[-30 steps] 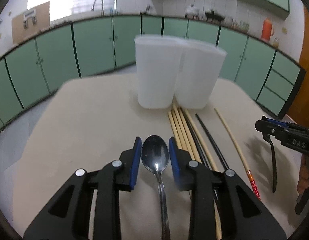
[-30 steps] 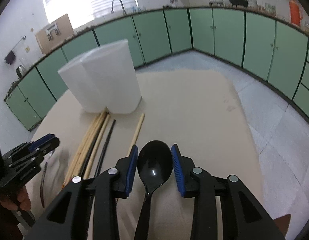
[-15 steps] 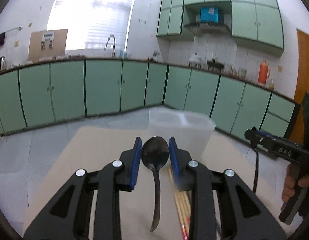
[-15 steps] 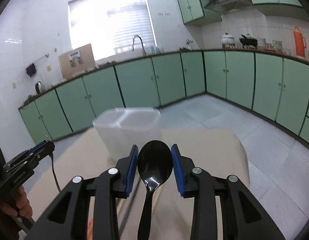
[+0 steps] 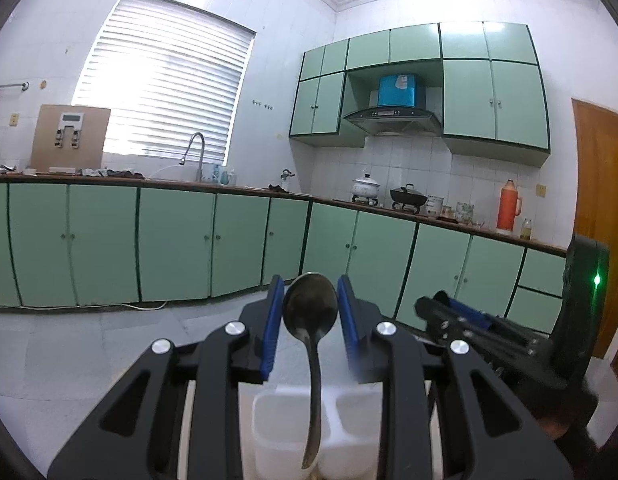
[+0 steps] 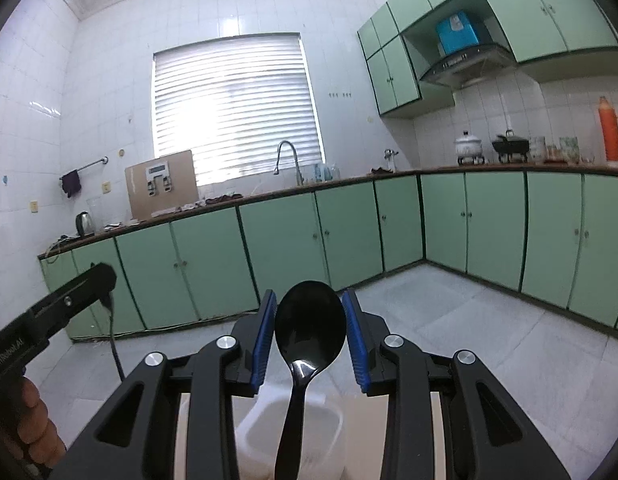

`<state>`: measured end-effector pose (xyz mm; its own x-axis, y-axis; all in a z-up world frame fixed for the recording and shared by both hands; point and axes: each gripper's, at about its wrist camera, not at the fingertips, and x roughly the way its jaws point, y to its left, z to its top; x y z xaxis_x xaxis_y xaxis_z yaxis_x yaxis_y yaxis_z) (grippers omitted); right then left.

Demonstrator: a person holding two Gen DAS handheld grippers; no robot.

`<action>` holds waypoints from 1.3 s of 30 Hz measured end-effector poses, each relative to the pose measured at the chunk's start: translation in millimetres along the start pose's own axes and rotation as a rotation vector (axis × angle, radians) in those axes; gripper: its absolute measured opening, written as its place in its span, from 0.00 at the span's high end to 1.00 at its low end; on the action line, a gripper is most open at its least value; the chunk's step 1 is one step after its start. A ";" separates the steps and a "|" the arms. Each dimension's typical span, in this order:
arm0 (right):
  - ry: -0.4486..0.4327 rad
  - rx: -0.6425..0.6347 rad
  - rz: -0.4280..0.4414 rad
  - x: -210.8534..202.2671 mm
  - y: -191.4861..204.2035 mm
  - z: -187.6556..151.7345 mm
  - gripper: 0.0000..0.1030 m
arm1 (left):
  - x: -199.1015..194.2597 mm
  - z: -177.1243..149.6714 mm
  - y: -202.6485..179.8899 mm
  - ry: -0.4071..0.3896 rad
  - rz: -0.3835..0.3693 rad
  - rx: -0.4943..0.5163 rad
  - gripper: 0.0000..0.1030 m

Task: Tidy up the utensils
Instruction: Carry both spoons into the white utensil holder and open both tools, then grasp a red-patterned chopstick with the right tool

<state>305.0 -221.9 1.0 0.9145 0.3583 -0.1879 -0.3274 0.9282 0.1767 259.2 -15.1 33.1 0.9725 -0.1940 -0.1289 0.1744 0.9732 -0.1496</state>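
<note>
The left gripper (image 5: 310, 316) has its jaws clamped on a metal spoon (image 5: 311, 312), the right gripper (image 6: 310, 330) on a black spoon (image 6: 310, 328), handles hanging over the white bin (image 5: 349, 432) below; green cabinets (image 5: 177, 240) stand beyond.

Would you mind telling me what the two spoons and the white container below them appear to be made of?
The left gripper's spoon looks like polished metal: dark grey with a dull sheen. The right gripper's spoon looks like glossy black plastic, judging by its uniform colour and sharp highlights. The two-compartment container seems to be matte, slightly translucent white plastic.
</note>
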 end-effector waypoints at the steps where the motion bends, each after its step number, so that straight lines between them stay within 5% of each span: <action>1: 0.001 0.001 -0.006 5.9 -1.3 -1.3 0.68 | 7.1 -0.6 0.8 0.004 -0.003 -0.008 0.75; 11: 0.056 0.003 -0.031 45.7 -9.5 -30.0 0.68 | 66.1 -33.3 17.8 0.072 0.023 -0.041 0.75; 28: 0.137 0.019 0.010 17.0 -7.6 -67.0 0.65 | 46.1 -75.7 35.6 0.160 0.045 -0.009 0.69; 34: 0.150 0.065 -0.039 -13.0 -14.1 -66.4 0.44 | 9.8 -76.1 35.2 0.154 0.066 -0.019 0.49; 39: 0.202 0.073 -0.109 -48.6 -14.0 -89.1 0.13 | -26.8 -93.0 32.3 0.196 0.102 -0.004 0.27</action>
<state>243.9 -243.4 -78.5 0.8747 0.2762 -0.3982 -0.2050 0.9554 0.2124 224.4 10.2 -59.4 0.9363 -0.1151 -0.3318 0.0754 0.9886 -0.1302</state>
